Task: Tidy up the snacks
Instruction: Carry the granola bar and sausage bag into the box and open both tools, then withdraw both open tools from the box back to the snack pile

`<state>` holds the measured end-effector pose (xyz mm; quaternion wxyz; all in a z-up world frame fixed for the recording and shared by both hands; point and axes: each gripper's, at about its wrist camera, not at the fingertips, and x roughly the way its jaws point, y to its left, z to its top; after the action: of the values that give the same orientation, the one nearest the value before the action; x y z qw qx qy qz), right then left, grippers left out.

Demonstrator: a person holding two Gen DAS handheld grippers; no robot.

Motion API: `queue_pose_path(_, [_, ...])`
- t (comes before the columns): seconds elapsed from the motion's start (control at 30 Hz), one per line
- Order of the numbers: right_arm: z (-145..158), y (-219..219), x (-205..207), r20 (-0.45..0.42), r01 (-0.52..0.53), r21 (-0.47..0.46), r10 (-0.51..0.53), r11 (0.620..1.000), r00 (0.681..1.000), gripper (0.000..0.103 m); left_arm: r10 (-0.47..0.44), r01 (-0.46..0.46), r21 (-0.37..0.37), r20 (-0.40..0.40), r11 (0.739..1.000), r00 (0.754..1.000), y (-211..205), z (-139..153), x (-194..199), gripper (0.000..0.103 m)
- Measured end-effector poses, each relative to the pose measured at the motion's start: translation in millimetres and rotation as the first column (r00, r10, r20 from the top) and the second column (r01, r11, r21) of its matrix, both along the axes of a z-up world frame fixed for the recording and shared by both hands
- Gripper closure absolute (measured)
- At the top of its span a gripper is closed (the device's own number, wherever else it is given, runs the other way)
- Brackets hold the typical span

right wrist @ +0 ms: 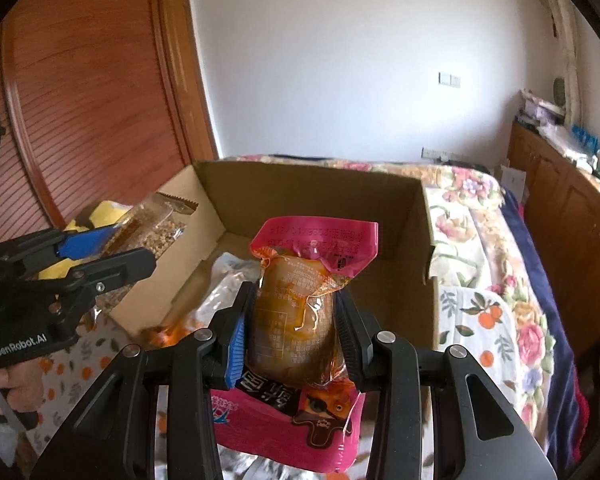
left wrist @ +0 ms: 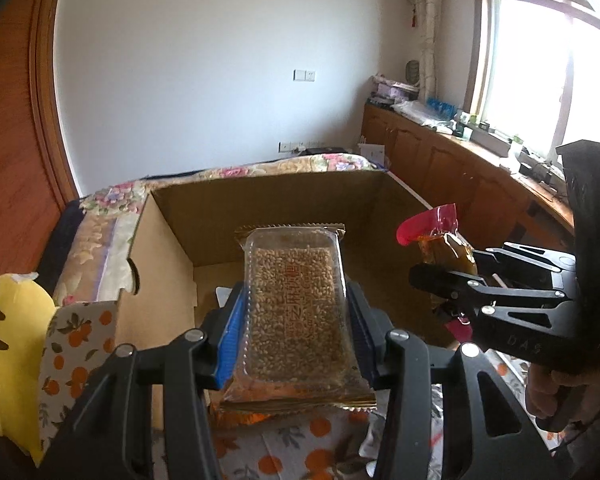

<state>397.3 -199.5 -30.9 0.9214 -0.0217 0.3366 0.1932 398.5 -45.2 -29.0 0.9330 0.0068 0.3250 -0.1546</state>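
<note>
Two snack packets are in hand at once, one per tool, both held out over the open cardboard box (left wrist: 268, 196) that sits on the flowered bed (left wrist: 112, 216), which reads as the moment before each is dropped in. In the left wrist view, the left tool (left wrist: 294, 320) is closed to the width of a clear-wrapped sesame brittle bar (left wrist: 294, 300), its blue-edged pads pressing the long sides so the flat packet lies level and pointing into the box; gripping it by the edges probably keeps the brittle from cracking. To the right, the right tool (left wrist: 444, 280) enters side-on with a pink-topped pouch (left wrist: 432, 236) pinched in it, near the box's right wall. In the right wrist view, the right tool (right wrist: 290, 336) is clamped on the bulging middle of that pink vacuum-packed snack pouch (right wrist: 300, 304), which stands upright with its sealed pink end toward the box. A silvery packet (right wrist: 228, 280) already lies on the box floor, so the box looks to be the collecting place. At left, the left tool (right wrist: 112, 248) holds the brittle bar (right wrist: 152, 228) just above the box's left wall.
</note>
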Motion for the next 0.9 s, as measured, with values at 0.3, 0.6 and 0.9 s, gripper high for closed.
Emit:
queue_pose_path(0.3, [-20, 1, 25, -0.059, -0.005, 0.014, 0.006, 1.000, 0.998, 0.063, 0.015, -0.015, 0.002, -0.055, 1.000, 0.998, -2, -26, 30, 0.055])
queue_pose_path(0.6, [-22, 1, 41, -0.080, 0.006, 0.040, -0.003, 0.999, 0.997, 0.064, 0.018, -0.019, -0.011, -0.082, 1.000, 0.996, -2, -36, 35, 0.054])
queue_pose_path(0.9, [-26, 9, 40, -0.080, 0.003, 0.006, -0.003, 1.000, 0.997, 0.056, 0.031, -0.034, -0.044, -0.060, 0.998, 0.998, 5, -27, 26, 0.053])
